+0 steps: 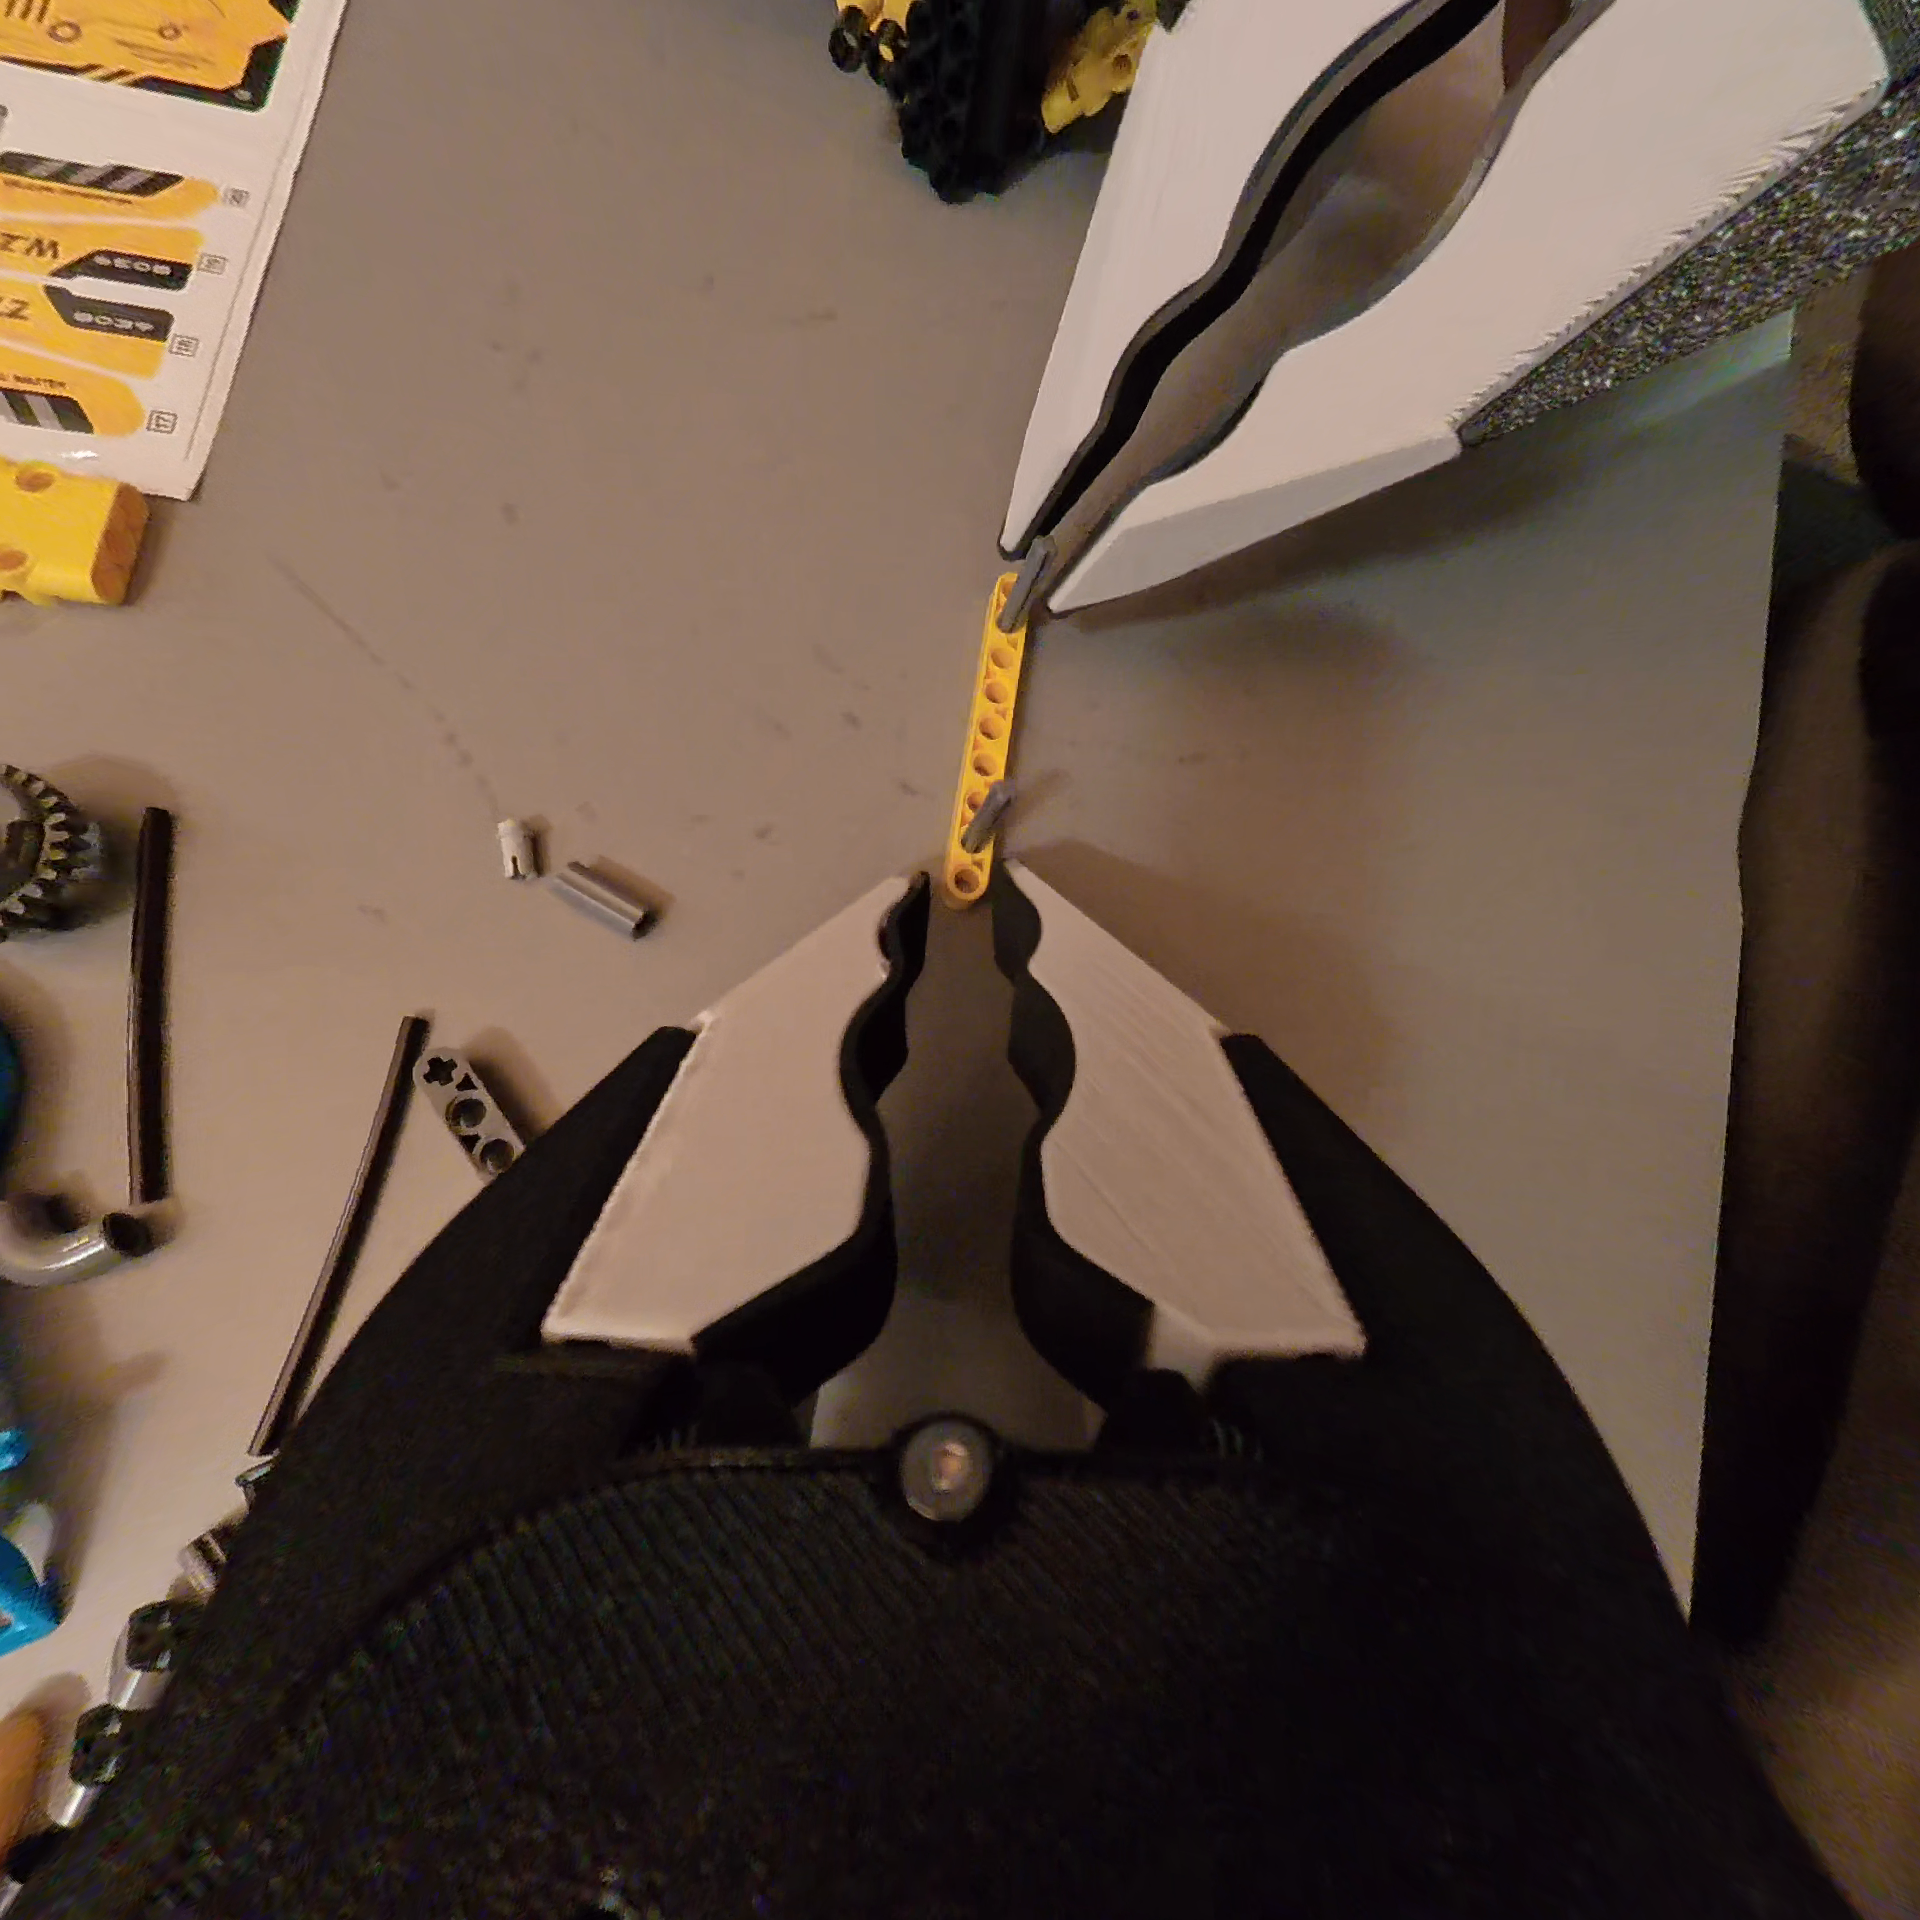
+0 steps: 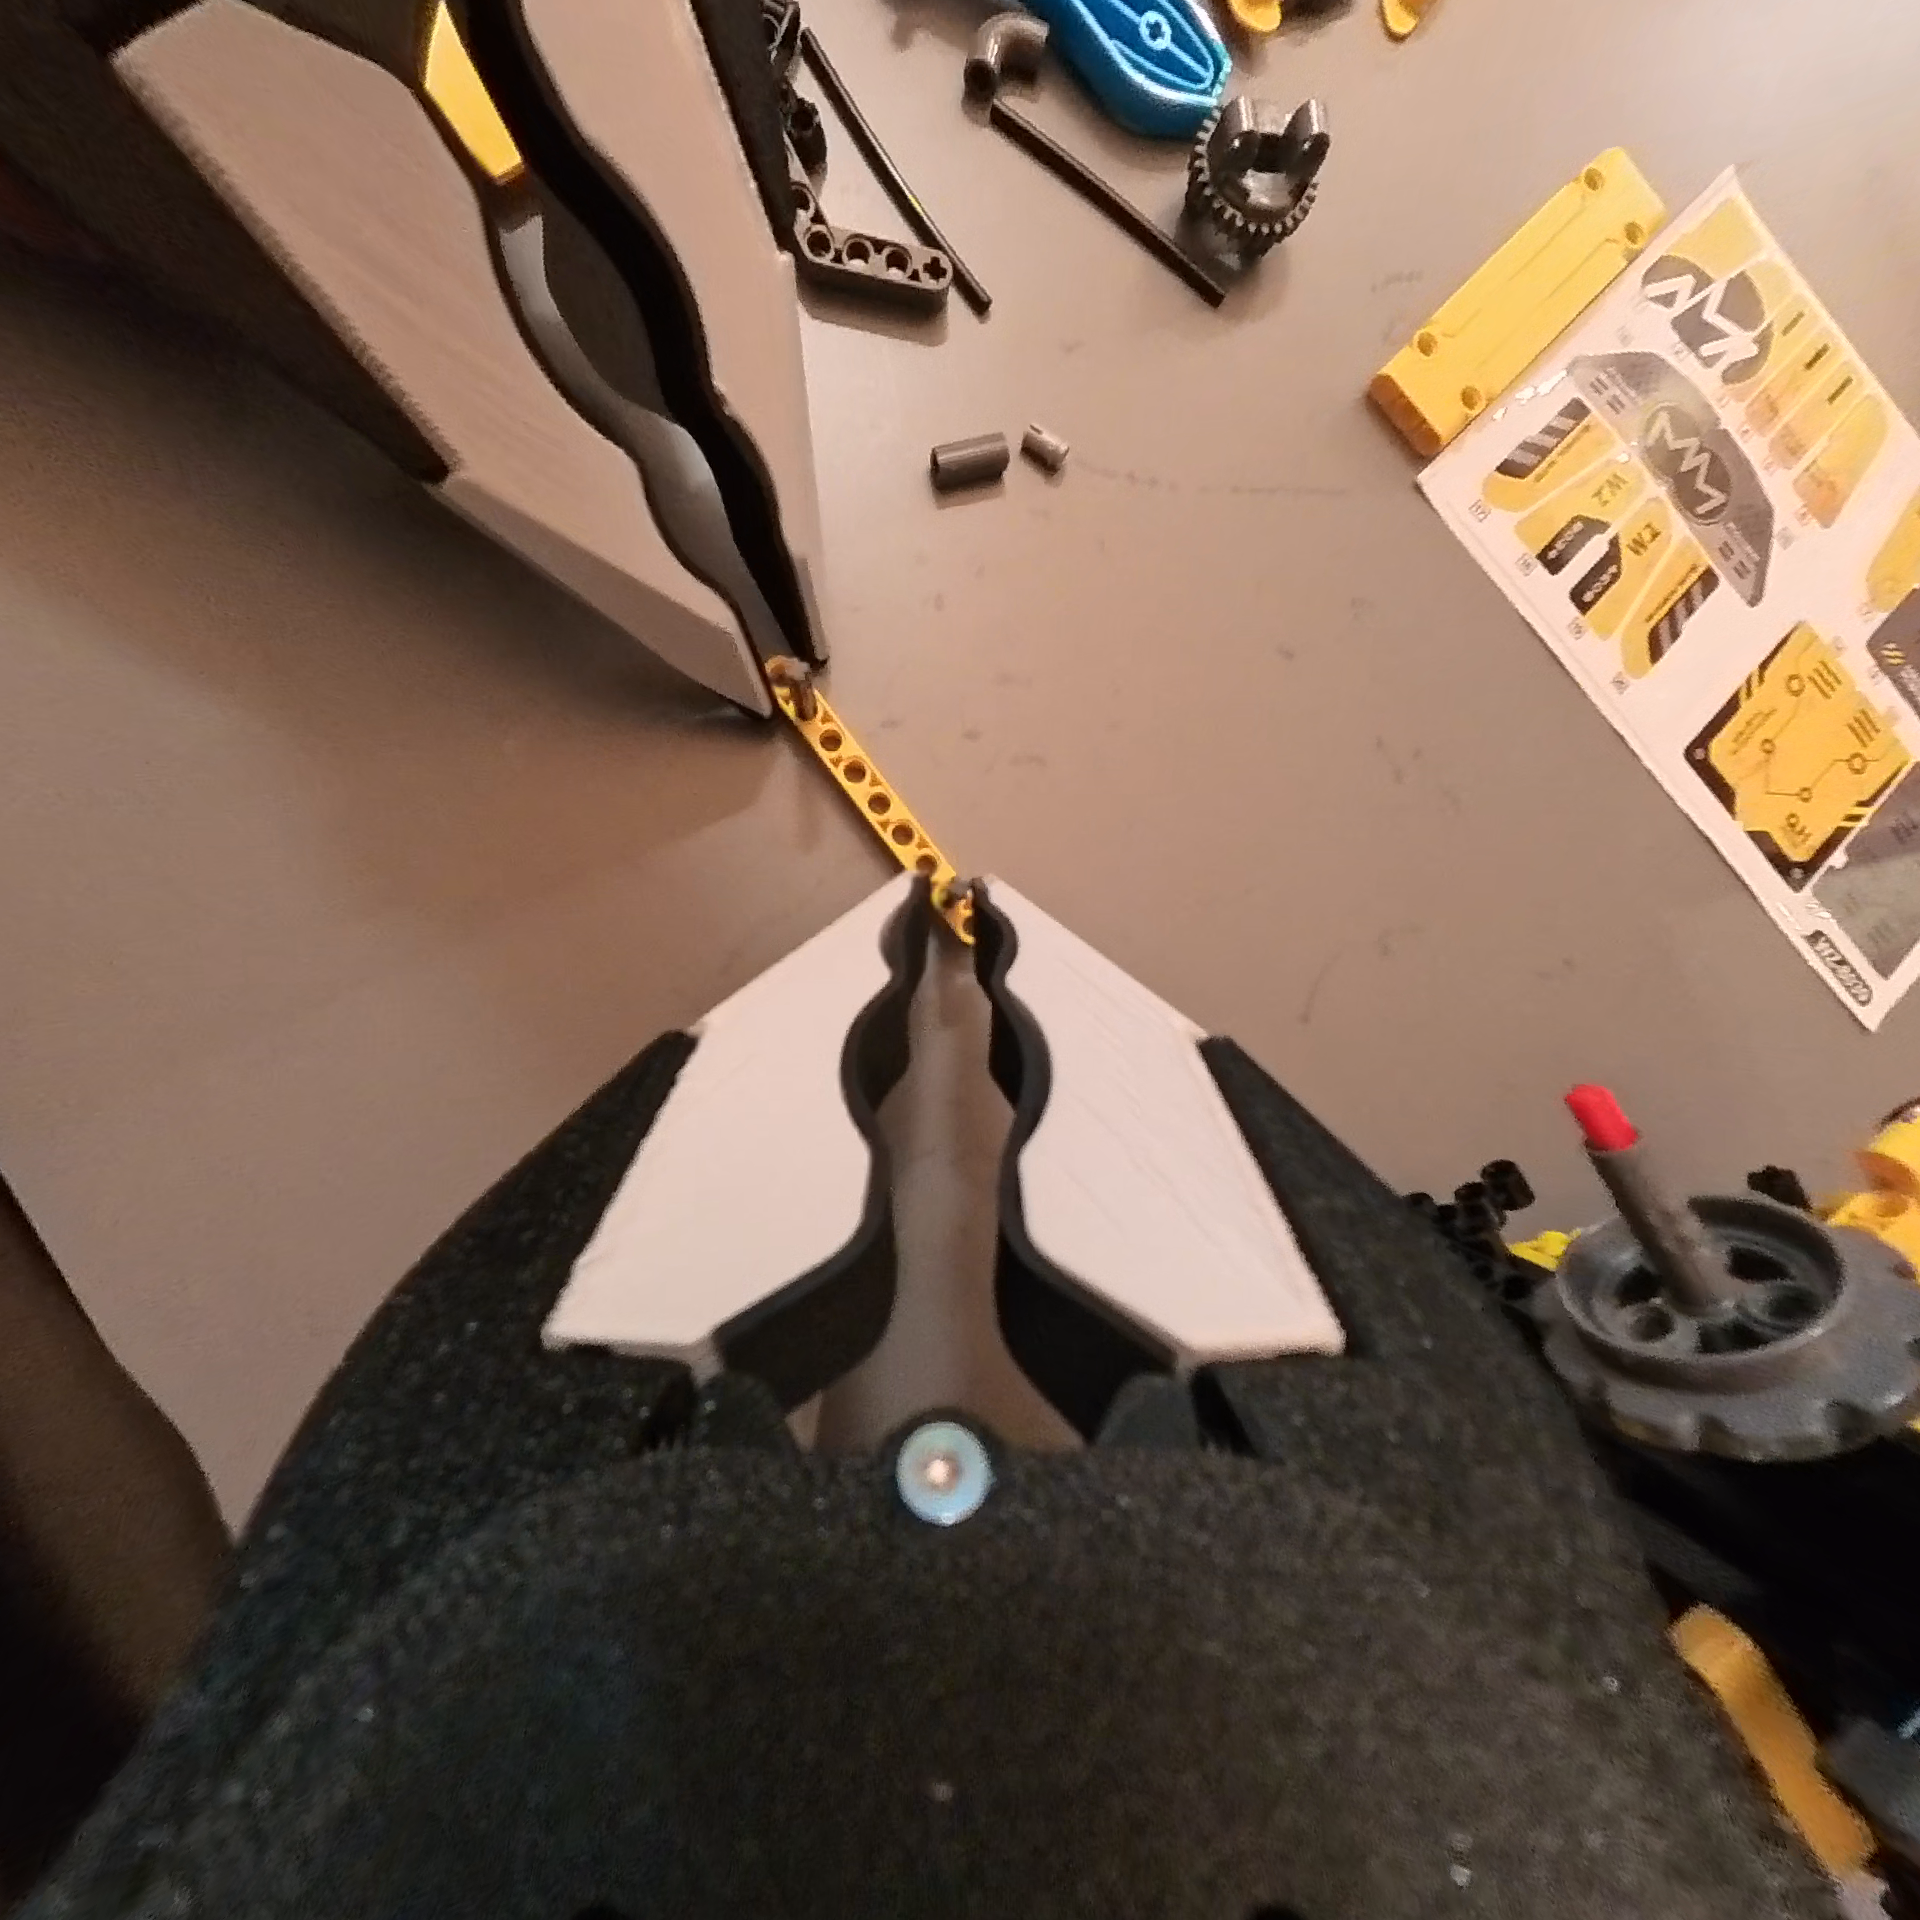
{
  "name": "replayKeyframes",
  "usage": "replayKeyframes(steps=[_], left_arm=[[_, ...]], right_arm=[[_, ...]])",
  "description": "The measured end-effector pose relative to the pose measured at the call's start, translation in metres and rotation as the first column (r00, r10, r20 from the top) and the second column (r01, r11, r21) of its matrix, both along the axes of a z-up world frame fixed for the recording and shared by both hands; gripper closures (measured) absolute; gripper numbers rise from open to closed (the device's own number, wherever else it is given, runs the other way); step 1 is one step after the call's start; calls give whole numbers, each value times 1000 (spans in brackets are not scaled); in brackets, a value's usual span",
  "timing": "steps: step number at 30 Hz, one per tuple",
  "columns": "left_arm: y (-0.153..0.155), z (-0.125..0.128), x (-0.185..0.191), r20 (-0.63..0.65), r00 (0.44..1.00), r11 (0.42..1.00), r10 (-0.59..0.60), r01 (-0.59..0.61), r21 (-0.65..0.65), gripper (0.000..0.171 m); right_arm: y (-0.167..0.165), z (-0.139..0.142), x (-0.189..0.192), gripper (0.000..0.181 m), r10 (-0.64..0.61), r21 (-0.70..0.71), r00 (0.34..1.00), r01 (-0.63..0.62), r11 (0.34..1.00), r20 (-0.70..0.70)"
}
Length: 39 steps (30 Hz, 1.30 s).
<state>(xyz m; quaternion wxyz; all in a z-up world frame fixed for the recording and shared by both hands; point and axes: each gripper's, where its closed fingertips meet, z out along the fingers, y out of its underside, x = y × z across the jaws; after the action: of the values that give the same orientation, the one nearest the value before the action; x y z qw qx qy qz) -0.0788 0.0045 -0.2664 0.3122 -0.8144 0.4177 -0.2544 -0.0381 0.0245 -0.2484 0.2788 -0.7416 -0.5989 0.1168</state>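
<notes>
A long yellow beam with holes [image 1: 987, 727] is held just above the grey table between the two grippers. My left gripper [image 1: 964, 878] is shut on its near end, next to a grey pin [image 1: 987, 816] that sticks out of one hole. My right gripper [image 1: 1039, 561] comes in from the upper right, shut on a second grey pin [image 1: 1027, 582] at the hole in the beam's far end. In the right wrist view, my right gripper [image 2: 951, 894] grips at one end of the beam [image 2: 873, 800] and the left gripper [image 2: 788, 665] holds the other.
A sticker sheet [image 1: 104, 260] and a yellow panel [image 2: 1507, 301] lie to one side. Two small grey sleeves [image 1: 603, 899], black axles [image 1: 149, 997], a dark gear [image 2: 1257, 177] and a blue part [image 2: 1132, 62] are scattered. A wheel with a red-tipped axle [image 2: 1704, 1340] stands nearby. The table edge [image 1: 1745, 935] is close. My right fingertips sit around 6 cm from my left ones. The dark gear [image 2: 1257, 177] is about equally far from each gripper, around 15 cm.
</notes>
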Motion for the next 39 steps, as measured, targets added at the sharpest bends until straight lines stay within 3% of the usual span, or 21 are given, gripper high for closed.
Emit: replayKeyframes(steps=[6,12,17,18,22,27,33,39], left_arm=[[-1,0,0,4,1000,1000,-4,4,-5,160],[-1,0,0,7,1000,1000,-7,7,-10,159],[-3,0,1,10,1000,1000,-16,16,-13,155],[-3,0,2,11,1000,1000,-20,20,-13,154],[-7,0,6,-3,999,999,-47,47,8,153],[-9,0,8,-1,998,998,-67,67,8,152],[-11,0,9,6,997,997,-81,81,-2,150],[-11,1,9,13,996,996,-83,83,-14,149]], right_arm=[[-7,13,1,151,-22,-4,998,22,1000,-58],[-23,45,6,150,-40,18,960,47,999,-277],[-51,38,0,156,3,-40,914,-21,999,-406],[-57,32,0,167,28,-46,916,-50,998,-399],[-42,16,12,180,5,33,936,7,999,-353],[-21,9,28,181,-73,31,920,92,995,-385],[10,6,54,181,-135,246,947,210,946,-291],[19,5,61,181,-148,326,956,228,917,-253]])
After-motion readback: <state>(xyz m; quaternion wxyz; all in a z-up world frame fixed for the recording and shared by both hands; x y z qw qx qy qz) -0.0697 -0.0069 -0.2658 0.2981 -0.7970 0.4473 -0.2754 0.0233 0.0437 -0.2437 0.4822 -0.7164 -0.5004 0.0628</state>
